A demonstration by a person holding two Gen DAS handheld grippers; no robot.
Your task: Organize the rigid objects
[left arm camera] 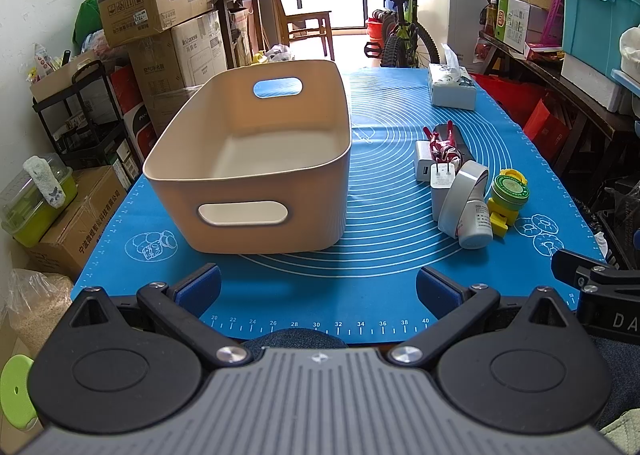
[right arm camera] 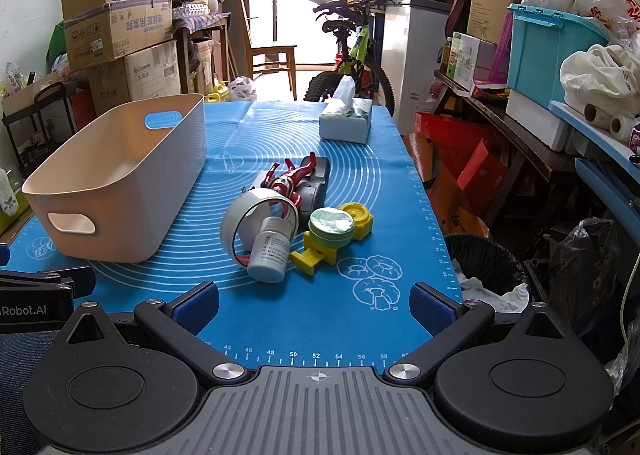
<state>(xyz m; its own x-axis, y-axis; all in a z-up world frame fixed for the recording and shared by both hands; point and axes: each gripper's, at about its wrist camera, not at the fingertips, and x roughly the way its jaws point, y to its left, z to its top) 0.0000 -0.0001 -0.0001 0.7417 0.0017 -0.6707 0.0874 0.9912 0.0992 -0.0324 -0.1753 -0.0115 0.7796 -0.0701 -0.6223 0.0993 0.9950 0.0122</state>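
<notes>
Both grippers, left gripper (left arm camera: 318,287) and right gripper (right arm camera: 315,301), wide open, holding nothing; readable: "Robot.AI" on left gripper body, blue mat (right arm camera: 320,319) ruler 44–58, beige bin (left arm camera: 248,159) unlabelled.

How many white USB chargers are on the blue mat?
2, both seen from the left wrist view. One charger lies beside the red action figure; the other charger, prongs showing, sits nearer, against the tape roll. The pile may hide more.
</notes>
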